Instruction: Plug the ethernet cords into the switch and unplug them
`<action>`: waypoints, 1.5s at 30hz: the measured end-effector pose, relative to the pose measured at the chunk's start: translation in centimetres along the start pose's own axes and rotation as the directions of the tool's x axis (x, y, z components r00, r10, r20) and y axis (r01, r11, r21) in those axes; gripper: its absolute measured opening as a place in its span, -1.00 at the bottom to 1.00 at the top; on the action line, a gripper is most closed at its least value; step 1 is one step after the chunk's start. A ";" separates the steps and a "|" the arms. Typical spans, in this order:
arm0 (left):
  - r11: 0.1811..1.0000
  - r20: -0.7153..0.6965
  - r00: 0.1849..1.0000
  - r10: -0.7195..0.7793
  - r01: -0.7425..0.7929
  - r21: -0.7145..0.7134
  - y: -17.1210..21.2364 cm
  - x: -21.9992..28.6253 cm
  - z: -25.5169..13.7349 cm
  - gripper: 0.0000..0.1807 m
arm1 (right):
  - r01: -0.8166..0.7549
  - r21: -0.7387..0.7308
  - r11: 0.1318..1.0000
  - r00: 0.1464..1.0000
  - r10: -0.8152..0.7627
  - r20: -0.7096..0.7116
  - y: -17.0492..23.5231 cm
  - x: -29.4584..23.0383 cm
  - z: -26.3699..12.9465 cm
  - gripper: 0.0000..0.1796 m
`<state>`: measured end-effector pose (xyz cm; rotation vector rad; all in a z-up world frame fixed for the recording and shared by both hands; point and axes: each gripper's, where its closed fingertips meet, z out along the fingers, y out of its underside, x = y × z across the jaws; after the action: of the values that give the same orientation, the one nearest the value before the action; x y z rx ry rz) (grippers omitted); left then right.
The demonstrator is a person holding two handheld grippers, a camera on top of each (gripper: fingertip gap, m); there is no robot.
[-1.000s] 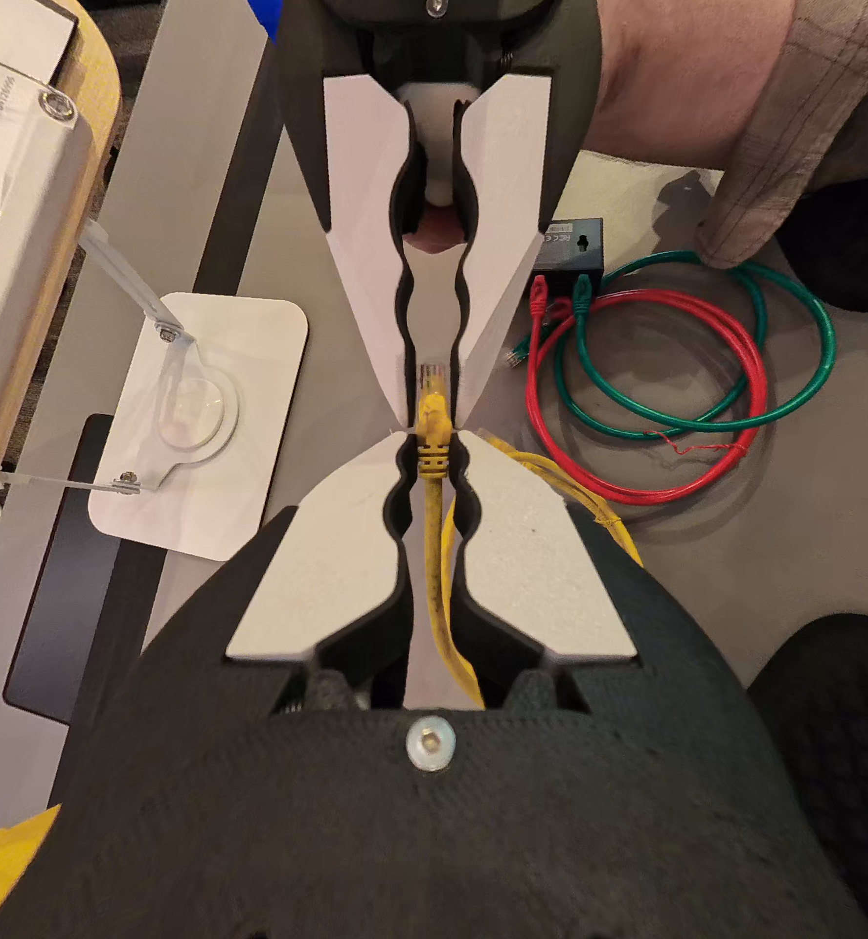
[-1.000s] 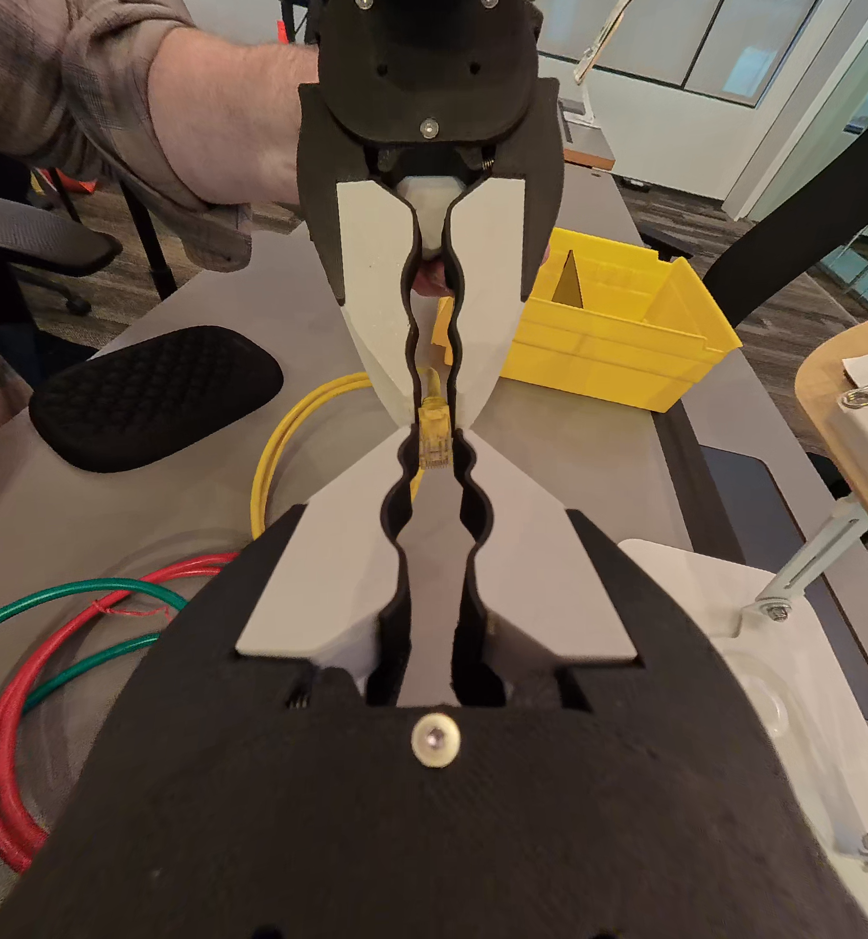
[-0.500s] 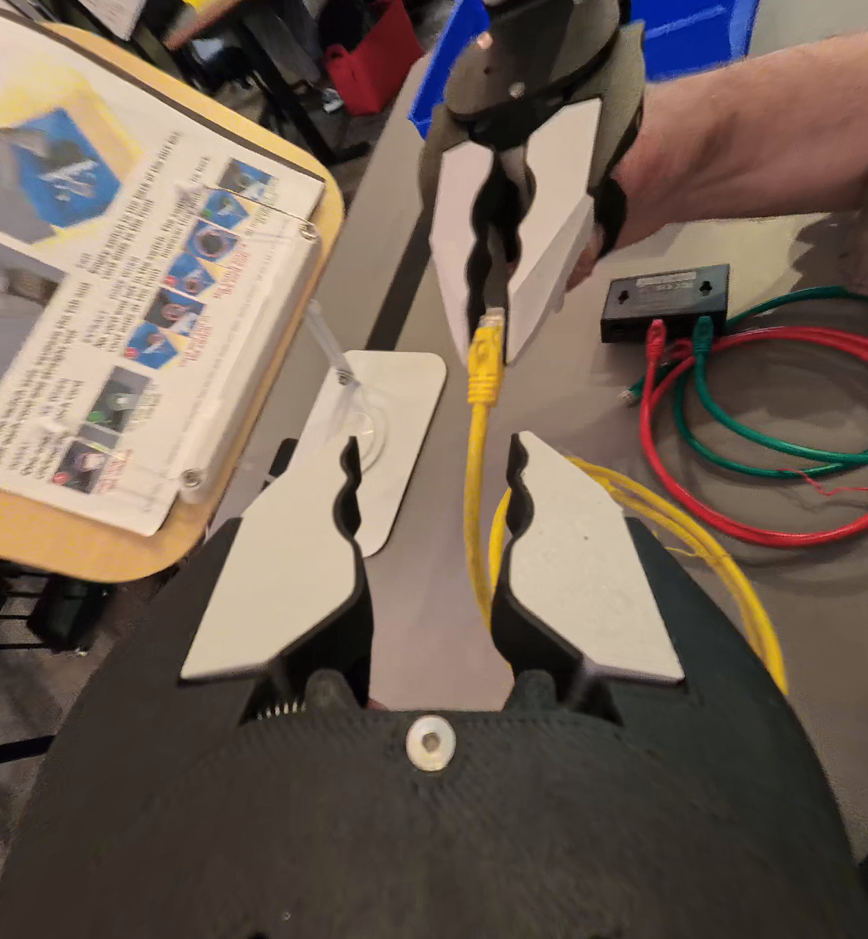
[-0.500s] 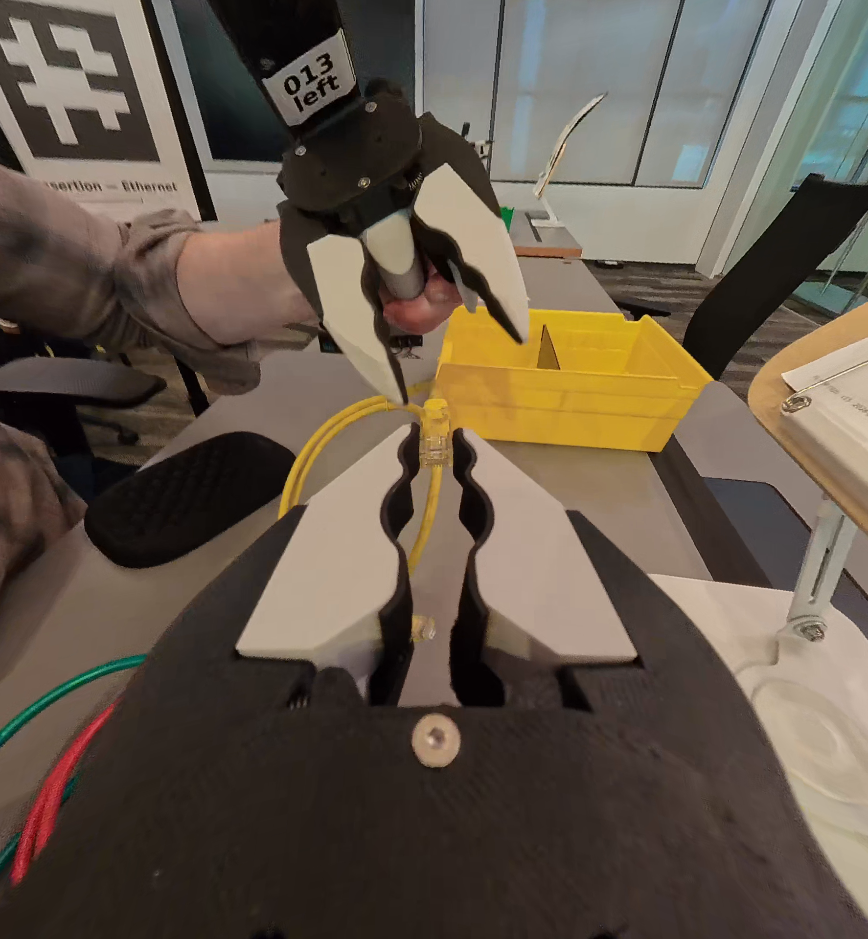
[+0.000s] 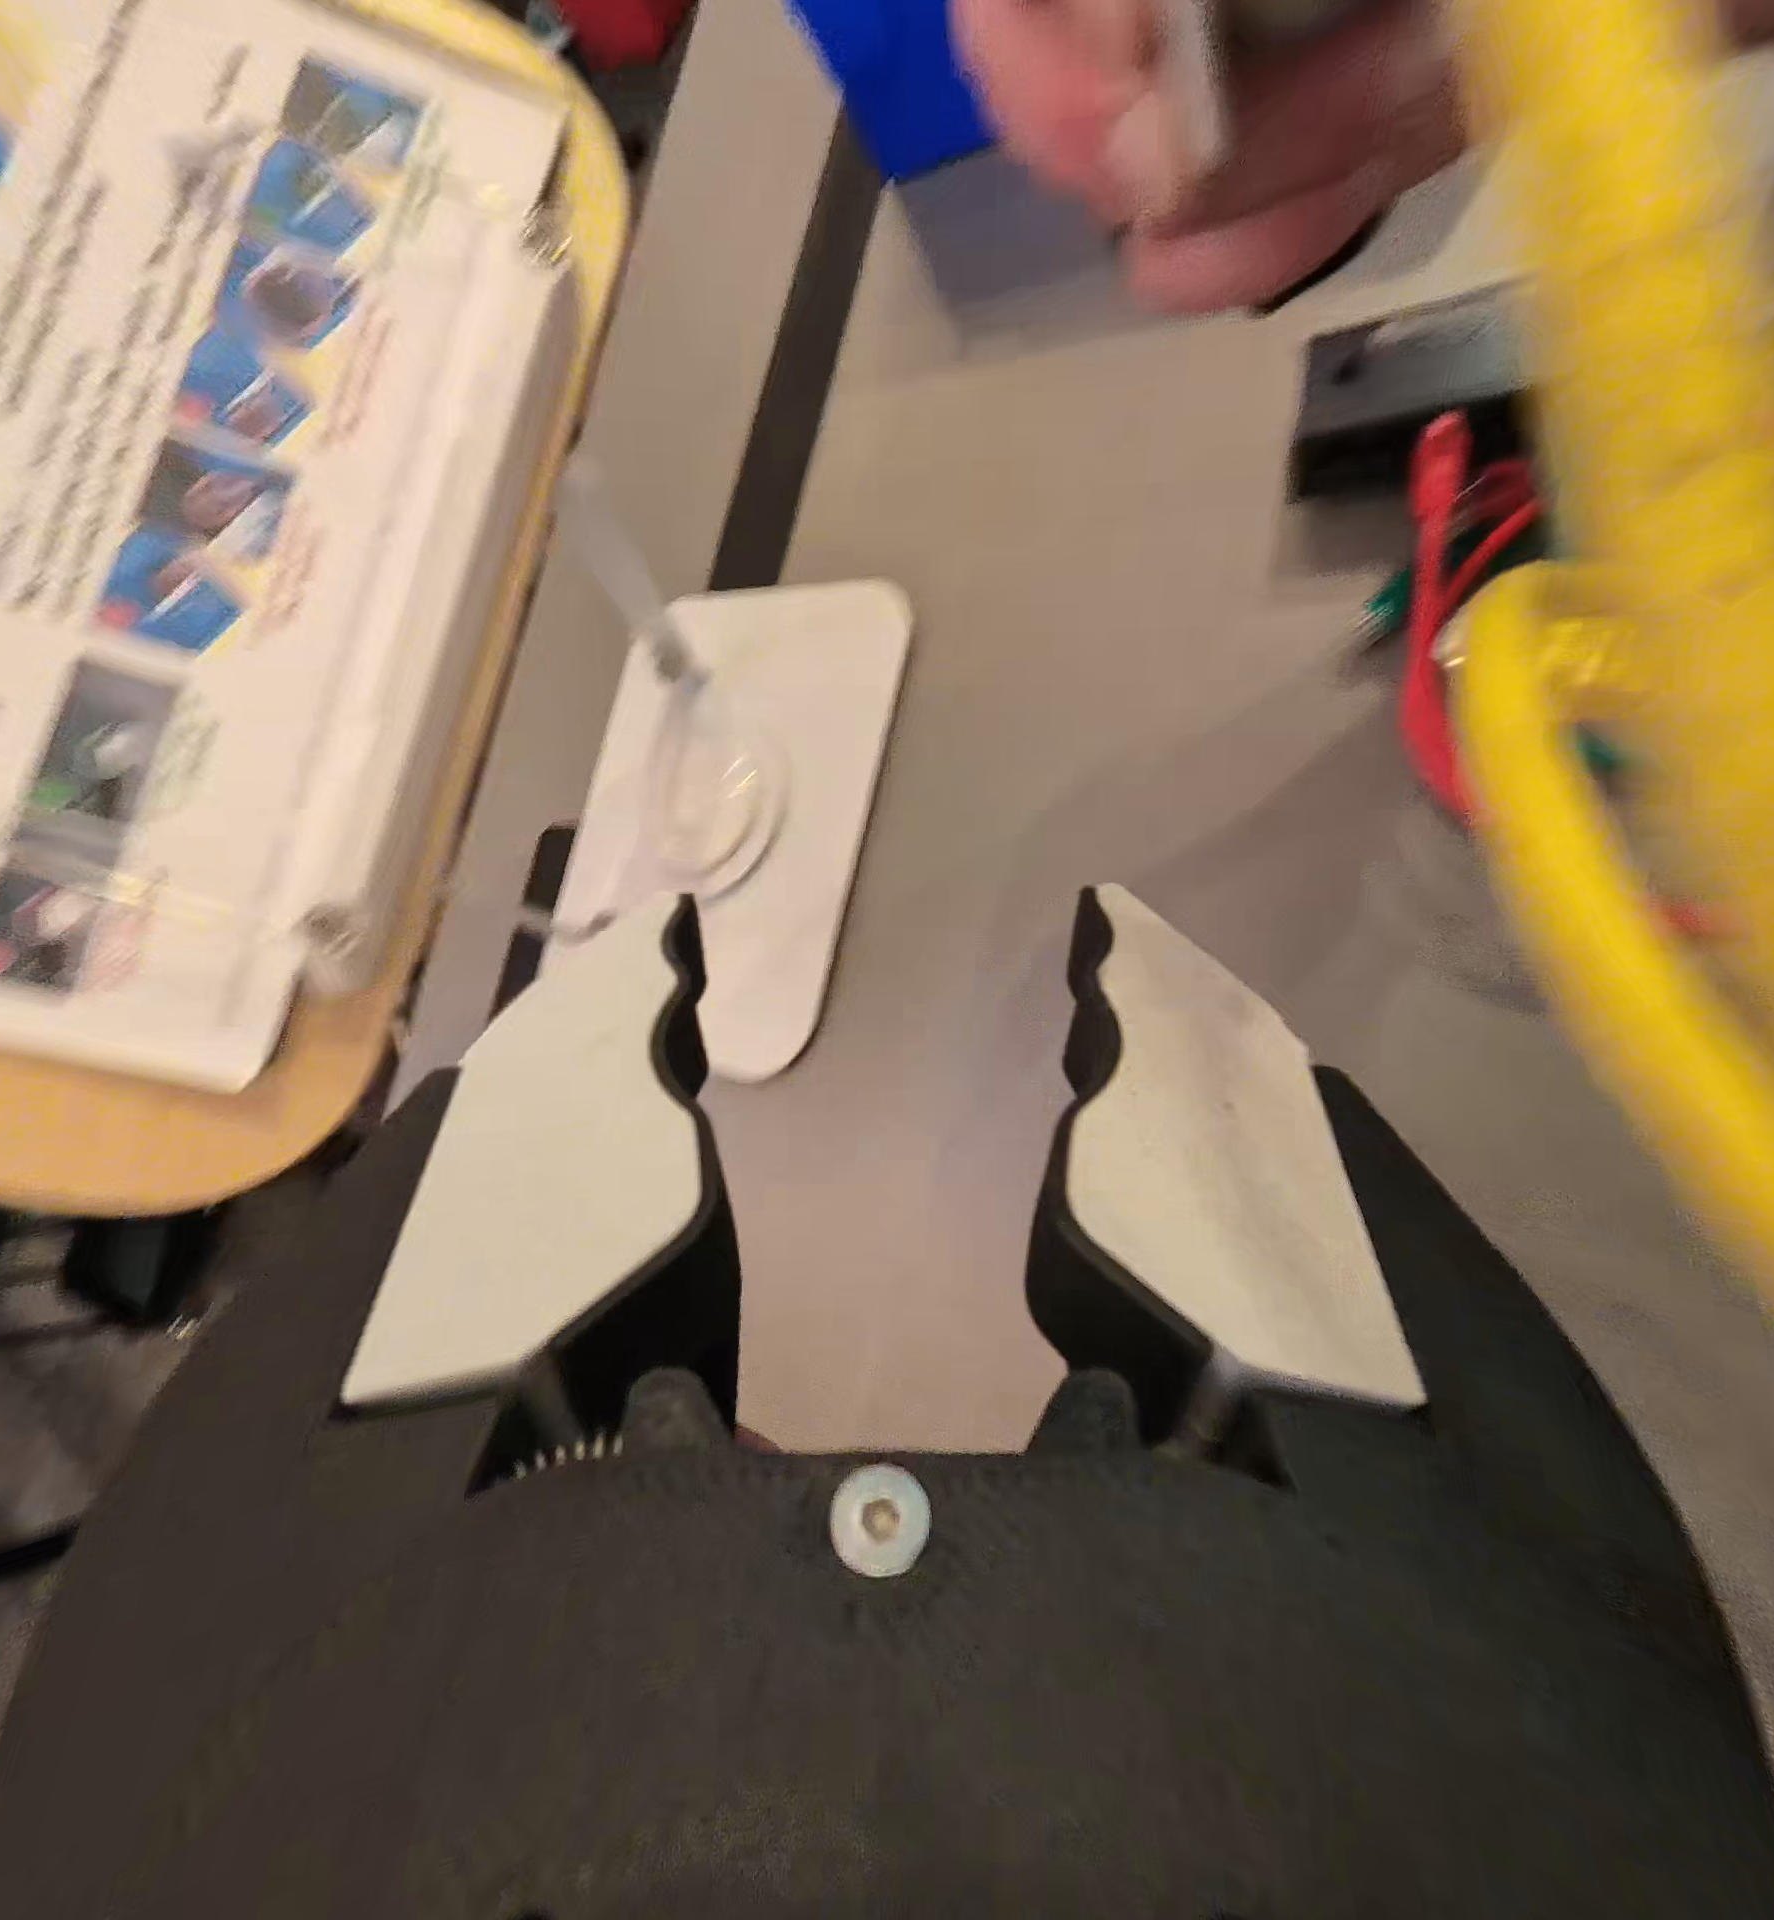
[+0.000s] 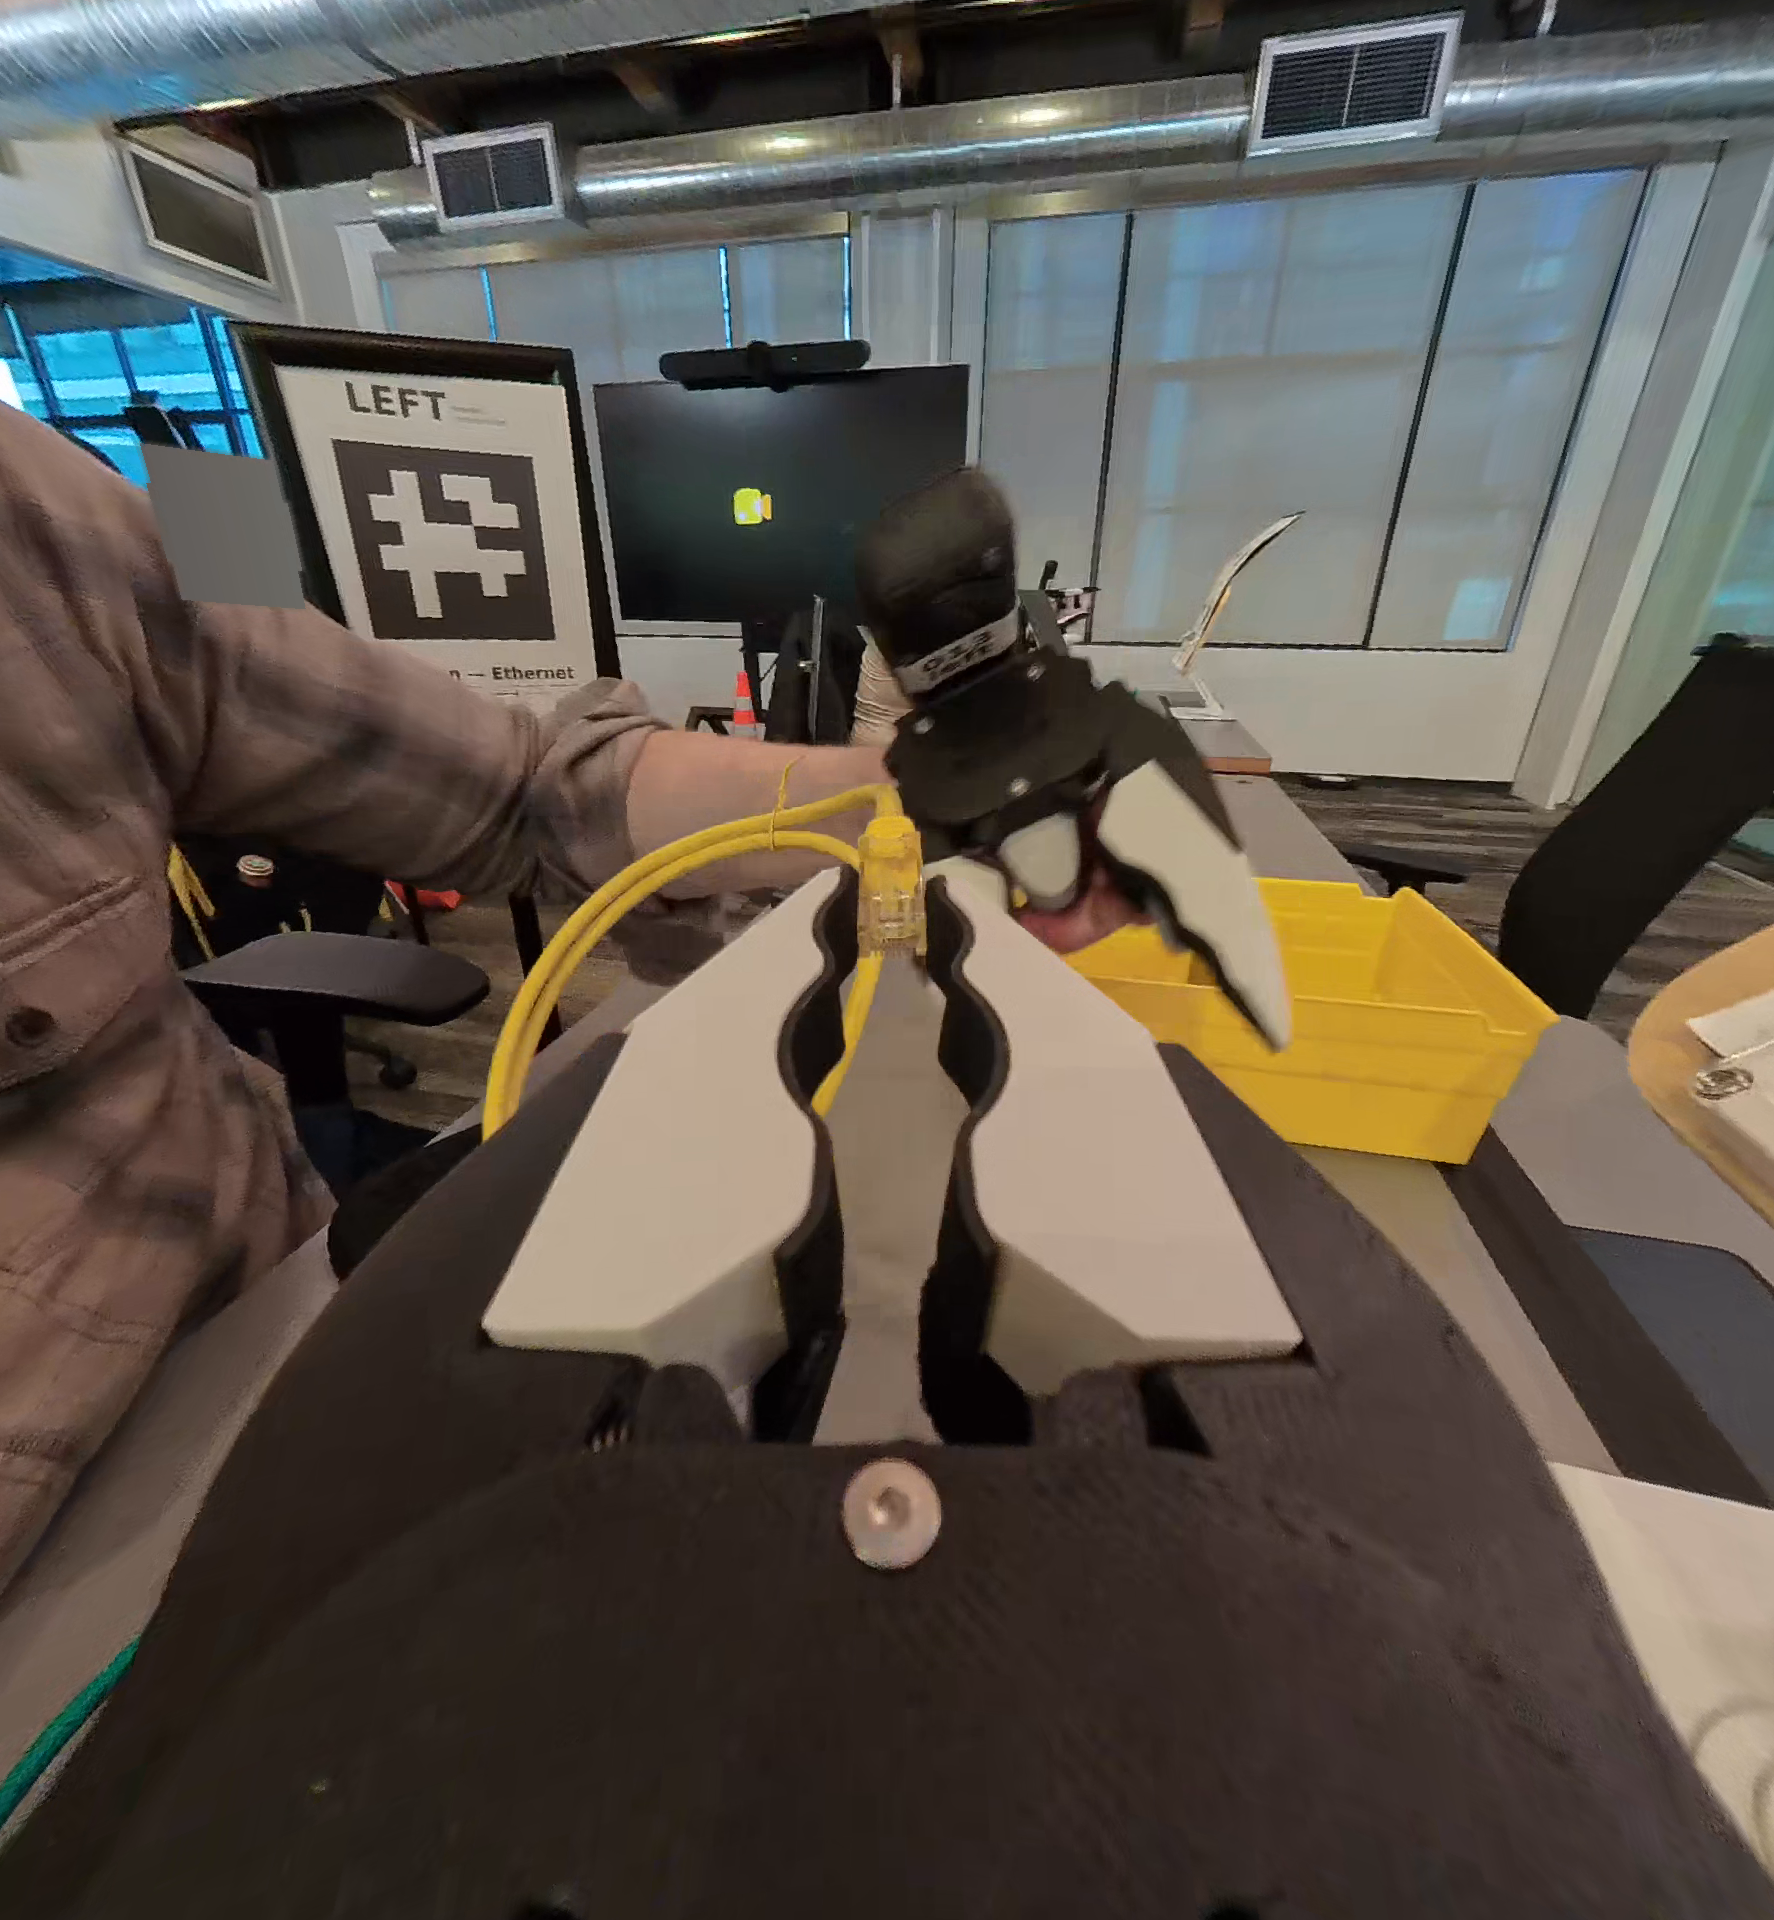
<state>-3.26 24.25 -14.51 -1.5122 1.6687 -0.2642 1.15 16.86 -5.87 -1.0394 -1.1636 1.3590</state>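
Observation:
My right gripper (image 6: 888,899) is shut on the plug of the yellow ethernet cord (image 6: 888,883) and holds it raised above the table; the cord loops back to the left (image 6: 592,925). My left gripper (image 5: 883,914) is open and empty over the grey table. The yellow cord (image 5: 1631,935) passes close and blurred at the right of the left wrist view. Behind it sits the black switch (image 5: 1402,395) with a red cord (image 5: 1434,499) plugged in. The left gripper also shows, open, in the right wrist view (image 6: 1122,883). A green cord (image 6: 21,1766) lies at lower left.
A tan side table with a printed sheet (image 5: 187,520) stands at the left. A white plate with a clear holder (image 5: 748,790) lies ahead of the left gripper. A yellow bin (image 6: 1382,1049) sits on the table. Office chairs (image 6: 343,977) stand around. The gap from one gripper's tips to the other's is roughly 12 cm. Both grippers' tips are roughly 25 cm from the black switch (image 5: 1402,395).
My left gripper let go of the yellow cord, opened wide and drew back. My right gripper kept the plug and lifted it up, tilting its view toward the room.

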 end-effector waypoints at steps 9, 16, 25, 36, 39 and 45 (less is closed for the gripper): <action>0.825 -0.112 0.975 -0.194 0.224 0.519 -9.3 1.5 -2.5 -0.32 | 0.017 -0.066 0.998 0.996 -0.023 -0.091 0.8 1.6 -1.5 -0.89; 0.770 -0.194 0.950 -0.244 0.311 0.557 -10.9 1.5 -2.0 -0.67 | 0.073 -0.191 0.979 0.985 -0.101 -0.139 1.5 2.0 -2.2 -0.88; 0.734 -0.250 0.934 -0.254 0.354 0.579 -11.8 2.0 -1.3 -0.87 | 0.096 -0.256 0.962 0.979 -0.137 -0.149 1.5 1.9 -2.8 -0.89; 0.780 0.151 0.939 -0.310 0.161 0.604 -11.2 -2.9 -3.3 -0.87 | 0.181 -0.351 0.919 0.928 -0.277 -0.248 -0.3 2.5 -4.5 -0.63; 0.791 0.189 0.938 -0.290 0.124 0.599 -11.8 -3.3 -3.9 -0.87 | 0.128 -0.407 0.905 0.952 -0.227 -0.205 1.6 2.2 -3.0 -0.40; 0.820 0.324 0.899 -0.294 0.064 0.569 -12.3 -4.8 -4.5 -0.87 | 0.132 -0.415 0.900 0.953 -0.231 -0.197 3.5 2.4 -0.4 -1.00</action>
<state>2.01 23.86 -1.60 -1.1806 1.0002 -0.4604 0.74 19.29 -9.37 -1.3060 -1.3449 0.8345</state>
